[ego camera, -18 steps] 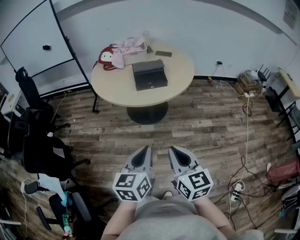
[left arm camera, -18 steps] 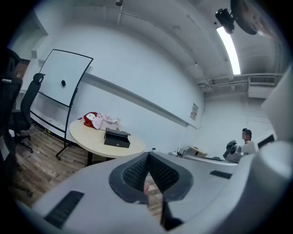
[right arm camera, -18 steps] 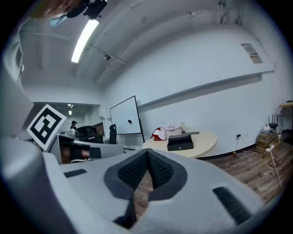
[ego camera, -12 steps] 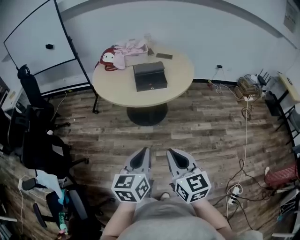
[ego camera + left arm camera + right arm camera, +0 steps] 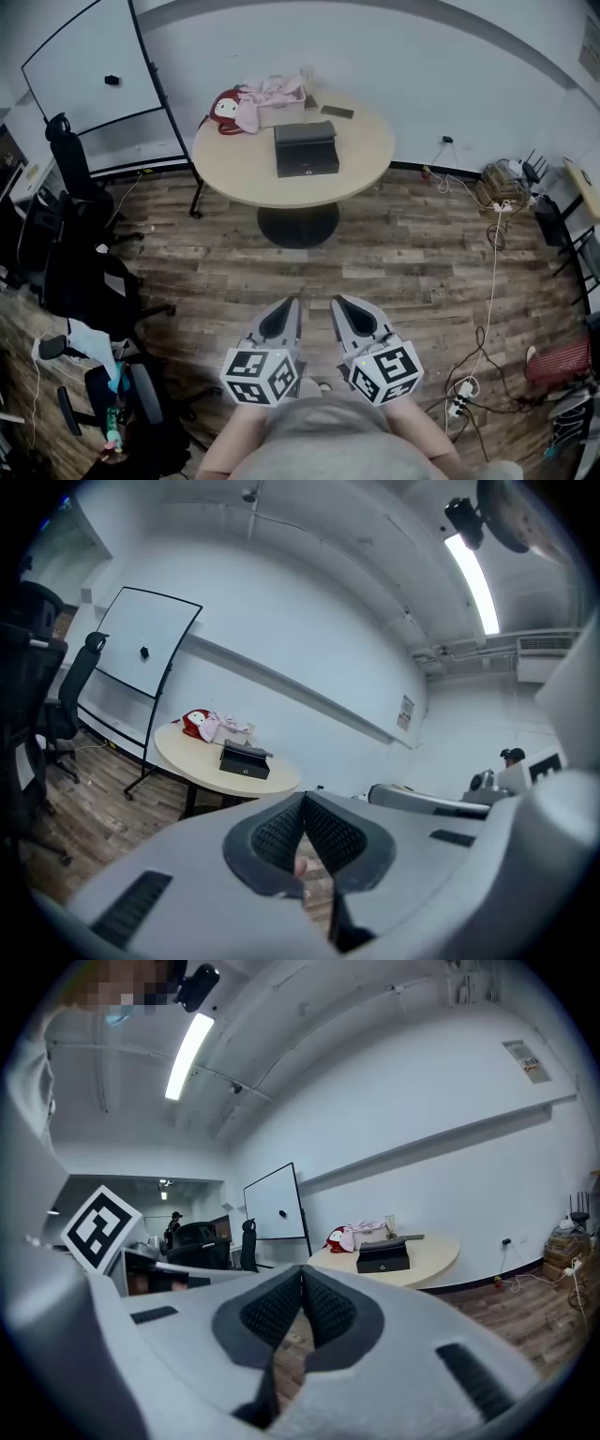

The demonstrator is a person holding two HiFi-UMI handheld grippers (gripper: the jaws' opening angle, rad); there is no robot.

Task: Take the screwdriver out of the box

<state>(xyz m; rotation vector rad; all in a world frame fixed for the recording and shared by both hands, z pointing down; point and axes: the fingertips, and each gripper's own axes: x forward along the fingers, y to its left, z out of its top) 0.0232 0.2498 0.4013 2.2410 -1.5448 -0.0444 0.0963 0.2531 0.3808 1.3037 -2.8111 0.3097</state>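
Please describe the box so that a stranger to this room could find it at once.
Look at the round beige table by the white wall. The box sits near its middle. It is the only dark, hard-edged case there; the pink cloth behind it is soft and pale.

The box [image 5: 306,150] sits at 12 o'clock from me, well apart, on a round pale tabletop [image 5: 244,173]. It is a dark, low, rectangular case, wider than it is deep, lying flat on its base near the middle of the tabletop, a little toward 3 o'clock of centre. One long side faces me, turned only slightly off square. The top is a greyer slab than the near-black front wall, and a small round fitting sits at the middle of that front wall. The lid looks down, so the inside is hidden. In the left gripper view the box [image 5: 246,760] shows at about 11 o'clock; in the right gripper view it [image 5: 382,1257] shows at about 2 o'clock.
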